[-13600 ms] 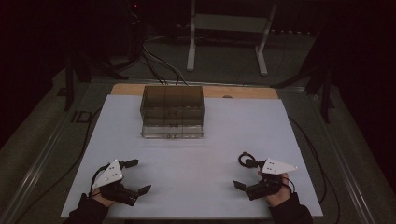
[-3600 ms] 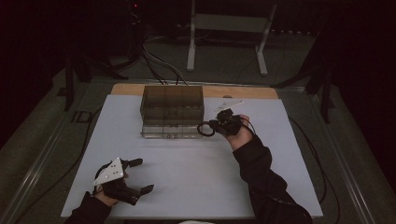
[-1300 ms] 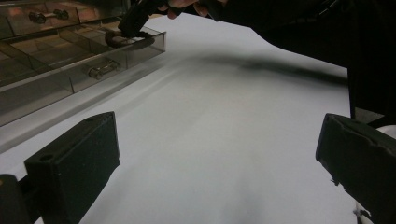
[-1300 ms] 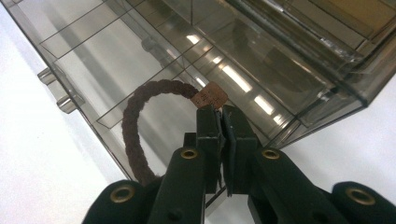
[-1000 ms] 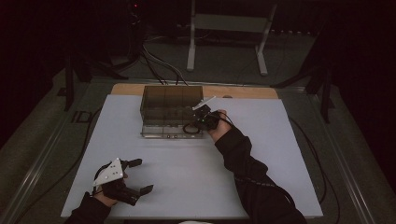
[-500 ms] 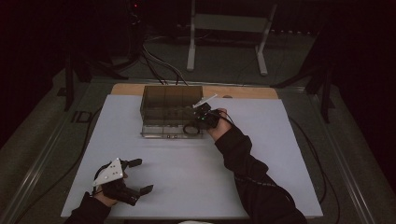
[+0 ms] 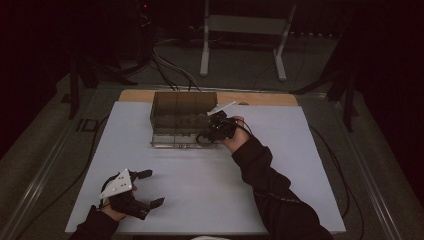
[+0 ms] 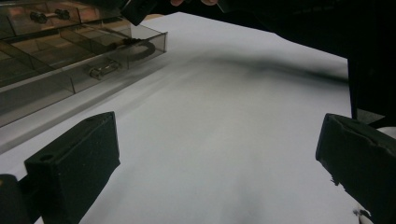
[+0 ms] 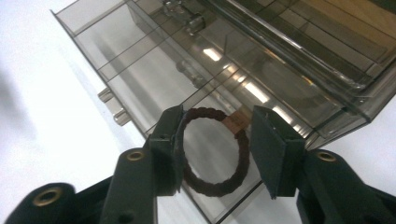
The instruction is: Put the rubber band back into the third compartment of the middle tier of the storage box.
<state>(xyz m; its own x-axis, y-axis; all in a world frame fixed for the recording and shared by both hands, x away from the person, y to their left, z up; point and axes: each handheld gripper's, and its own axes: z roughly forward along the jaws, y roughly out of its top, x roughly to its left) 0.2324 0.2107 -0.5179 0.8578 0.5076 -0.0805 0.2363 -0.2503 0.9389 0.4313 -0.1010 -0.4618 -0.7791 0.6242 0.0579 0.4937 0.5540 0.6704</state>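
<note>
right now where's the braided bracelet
The braided bracelet lies in the near right compartment of the open drawer of the clear organizer box, between the jaws of the right gripper, which are spread around it.

No text, label, brand, number or sign is legible anywhere in these views.

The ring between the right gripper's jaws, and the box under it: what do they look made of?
The ring looks like braided dark brown cord or leather: a twisted, rope-like texture with a small tan tag on it. The box looks like smoky clear plastic, glossy: its dividers and the white table show through its walls, which catch highlights.
</note>
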